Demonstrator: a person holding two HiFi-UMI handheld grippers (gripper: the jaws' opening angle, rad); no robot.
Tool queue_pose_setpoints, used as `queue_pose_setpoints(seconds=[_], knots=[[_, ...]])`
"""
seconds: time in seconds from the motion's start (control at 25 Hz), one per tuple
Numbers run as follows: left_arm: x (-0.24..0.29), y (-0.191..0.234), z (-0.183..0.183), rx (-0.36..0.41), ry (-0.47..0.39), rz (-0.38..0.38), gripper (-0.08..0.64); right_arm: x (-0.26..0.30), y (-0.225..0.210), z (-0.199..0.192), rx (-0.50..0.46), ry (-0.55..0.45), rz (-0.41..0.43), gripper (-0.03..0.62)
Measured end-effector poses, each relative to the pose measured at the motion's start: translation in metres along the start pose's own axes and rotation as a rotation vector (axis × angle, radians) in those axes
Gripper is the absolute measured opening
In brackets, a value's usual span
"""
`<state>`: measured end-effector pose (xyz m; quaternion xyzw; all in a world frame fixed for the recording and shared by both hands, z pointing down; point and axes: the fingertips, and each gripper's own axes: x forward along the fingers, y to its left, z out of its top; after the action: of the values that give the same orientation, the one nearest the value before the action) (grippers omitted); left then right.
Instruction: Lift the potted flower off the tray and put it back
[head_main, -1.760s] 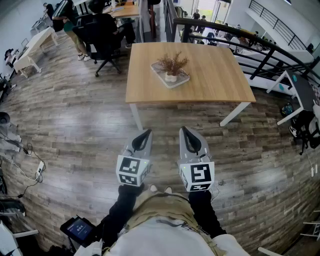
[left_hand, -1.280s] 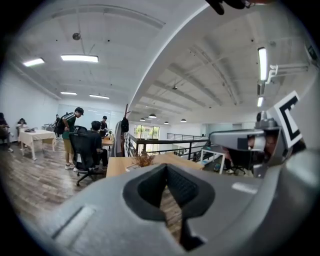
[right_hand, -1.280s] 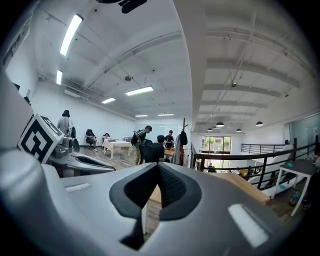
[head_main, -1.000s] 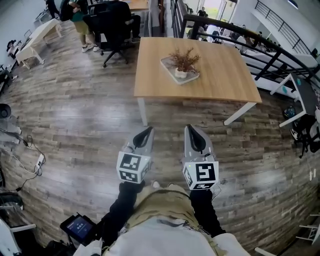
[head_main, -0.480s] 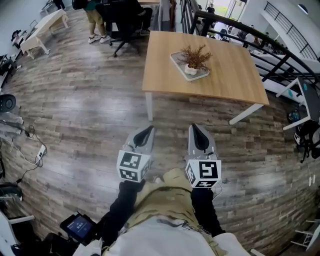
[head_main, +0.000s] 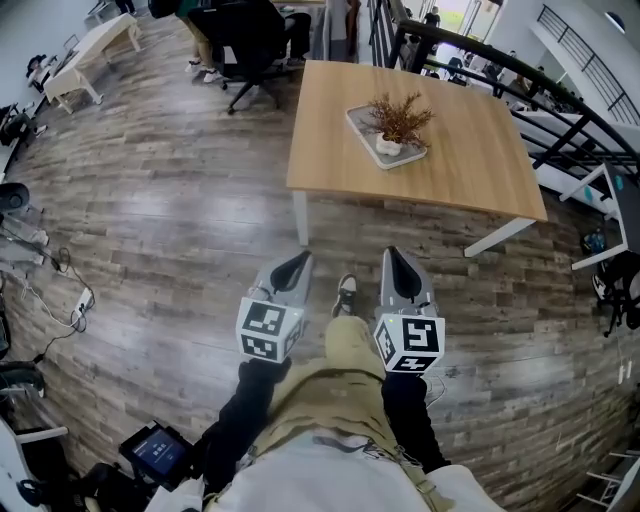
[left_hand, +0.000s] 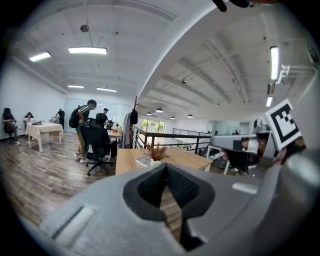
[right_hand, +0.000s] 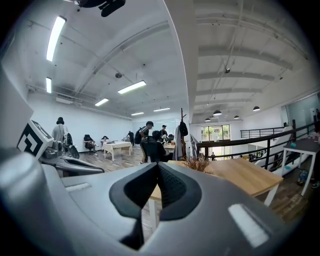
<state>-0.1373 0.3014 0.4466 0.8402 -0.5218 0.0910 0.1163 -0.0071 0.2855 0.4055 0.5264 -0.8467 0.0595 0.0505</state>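
In an open office with a plank floor, the potted flower stands on its tray on the desk, while the left tool and right tool, both closed and empty, hang well short of the desk, so nothing has begun.

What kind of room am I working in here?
Probably an open-plan office: a black office chair, a white desk, a black railing, and a wooden table holding the potted flower on its tray.

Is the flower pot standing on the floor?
No, the potted flower sits on the tray on top of the wooden table.
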Motion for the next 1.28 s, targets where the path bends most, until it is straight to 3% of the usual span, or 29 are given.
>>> queue_pose_setpoints(seconds=[0.32, 0.68, 0.92, 1.28], knots=[[0.073, 0.047, 0.051, 0.031, -0.018, 0.054, 0.002, 0.087, -0.037, 0.035, -0.014, -0.044, 0.064, 0.003], [0.229, 0.090, 0.106, 0.053, -0.034, 0.040, 0.002, 0.216, -0.147, 0.045, -0.015, 0.020, 0.046, 0.005], [0.308, 0.114, 0.100, 0.047, 0.034, 0.046, 0.002, 0.284, -0.194, 0.026, -0.015, 0.074, 0.063, 0.003], [0.367, 0.151, 0.060, -0.023, 0.168, 0.066, 0.002, 0.354, -0.228, -0.053, 0.063, 0.269, 0.059, 0.005]])
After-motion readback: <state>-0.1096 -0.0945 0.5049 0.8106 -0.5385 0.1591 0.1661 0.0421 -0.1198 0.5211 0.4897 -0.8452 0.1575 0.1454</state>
